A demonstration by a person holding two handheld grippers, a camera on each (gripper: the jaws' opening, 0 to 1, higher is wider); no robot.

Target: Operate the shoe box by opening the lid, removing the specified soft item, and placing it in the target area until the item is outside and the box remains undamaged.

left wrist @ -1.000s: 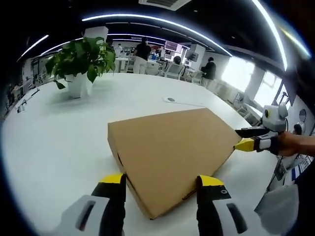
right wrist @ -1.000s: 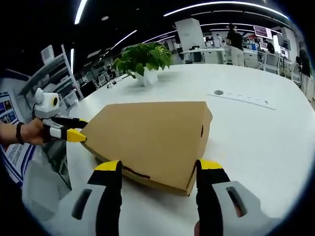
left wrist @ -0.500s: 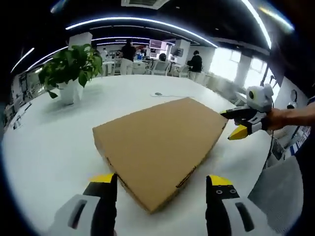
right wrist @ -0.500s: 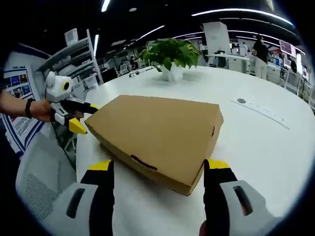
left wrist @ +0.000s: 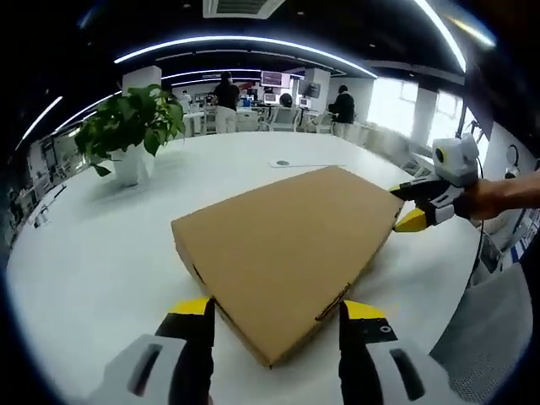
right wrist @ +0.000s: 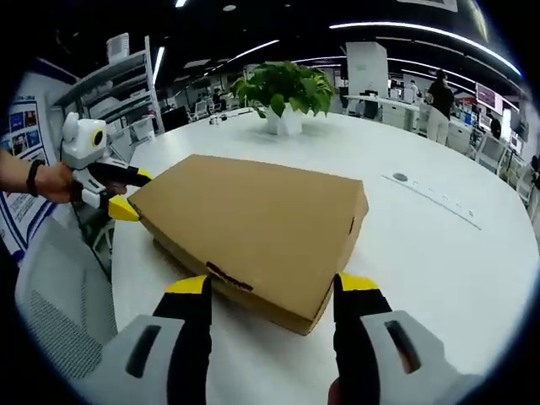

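Both hand-held grippers (left wrist: 274, 316) (right wrist: 272, 293) (jaws apart)

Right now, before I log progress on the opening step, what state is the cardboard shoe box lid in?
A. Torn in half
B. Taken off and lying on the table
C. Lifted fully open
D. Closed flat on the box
D: the shoe box lies on the white table with its lid flat and shut, both tools open at its corners, left tool, right tool.
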